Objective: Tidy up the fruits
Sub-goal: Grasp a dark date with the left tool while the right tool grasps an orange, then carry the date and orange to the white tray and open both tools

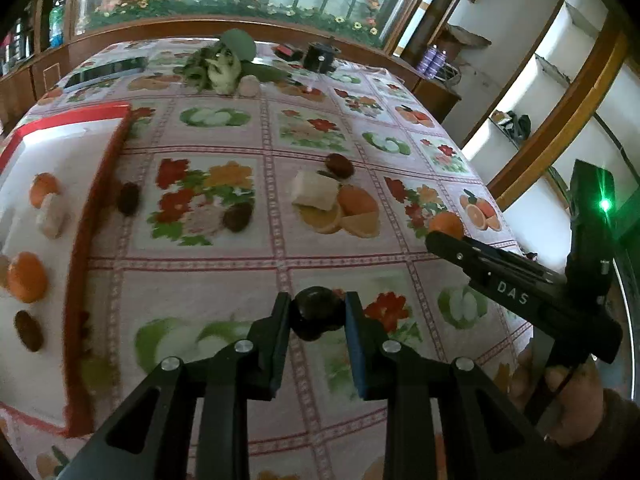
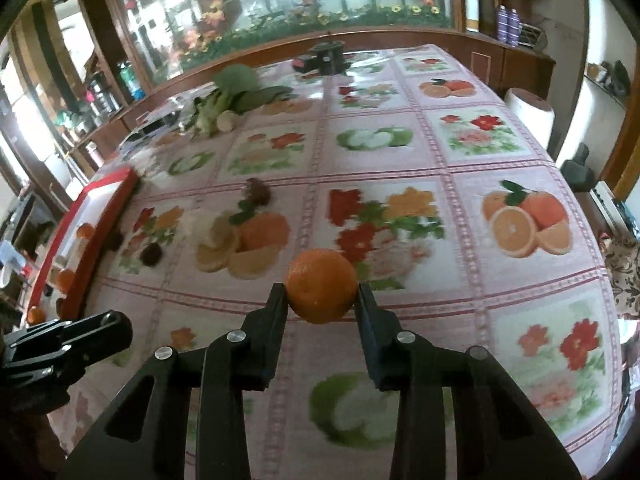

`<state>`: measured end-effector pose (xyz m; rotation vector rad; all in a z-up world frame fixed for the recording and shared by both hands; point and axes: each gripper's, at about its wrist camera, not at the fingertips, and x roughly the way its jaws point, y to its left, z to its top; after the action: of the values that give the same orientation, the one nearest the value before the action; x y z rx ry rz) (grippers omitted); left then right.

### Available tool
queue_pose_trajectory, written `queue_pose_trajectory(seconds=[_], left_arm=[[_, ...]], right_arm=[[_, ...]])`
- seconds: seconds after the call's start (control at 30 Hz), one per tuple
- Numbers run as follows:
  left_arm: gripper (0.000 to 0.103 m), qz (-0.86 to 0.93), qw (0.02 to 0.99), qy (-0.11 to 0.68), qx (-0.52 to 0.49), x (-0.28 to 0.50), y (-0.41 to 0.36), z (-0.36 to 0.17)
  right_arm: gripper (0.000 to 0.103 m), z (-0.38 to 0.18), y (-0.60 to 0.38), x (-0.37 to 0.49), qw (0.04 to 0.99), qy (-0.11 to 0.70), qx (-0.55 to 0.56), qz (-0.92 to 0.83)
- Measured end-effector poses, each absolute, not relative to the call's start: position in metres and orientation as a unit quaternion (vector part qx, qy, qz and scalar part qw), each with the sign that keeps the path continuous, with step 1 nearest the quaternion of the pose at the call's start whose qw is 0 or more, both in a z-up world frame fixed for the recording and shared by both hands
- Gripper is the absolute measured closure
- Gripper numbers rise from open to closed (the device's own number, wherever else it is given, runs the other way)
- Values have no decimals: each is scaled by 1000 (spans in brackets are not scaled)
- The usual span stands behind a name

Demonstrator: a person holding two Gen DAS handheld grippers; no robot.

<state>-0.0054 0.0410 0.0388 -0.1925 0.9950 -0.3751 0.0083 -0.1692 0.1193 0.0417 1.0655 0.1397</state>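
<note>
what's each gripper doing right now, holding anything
left gripper: closed on a dark round fruit
right gripper: closed on an orange

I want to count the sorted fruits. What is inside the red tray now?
In the red tray lie two oranges, a pale piece and one dark fruit on its white floor. The near part lies outside the picture, so more may be there.

Both tools angled downward — left tool (image 1: 318, 314) and right tool (image 2: 322, 298) each clamped narrow.
</note>
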Motion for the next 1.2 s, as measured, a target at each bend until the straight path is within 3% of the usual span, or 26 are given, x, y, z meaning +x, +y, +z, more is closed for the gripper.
queue_pose_trajectory(seconds=[0.73,1.2], left_arm=[[74,-65,886,432,-155,-33,188,57],[74,23,883,435,-173,-52,263,40]], right_arm=[[69,123,-2,20,841,500,-44,203],[69,116,88,9,809,497,-73,306]])
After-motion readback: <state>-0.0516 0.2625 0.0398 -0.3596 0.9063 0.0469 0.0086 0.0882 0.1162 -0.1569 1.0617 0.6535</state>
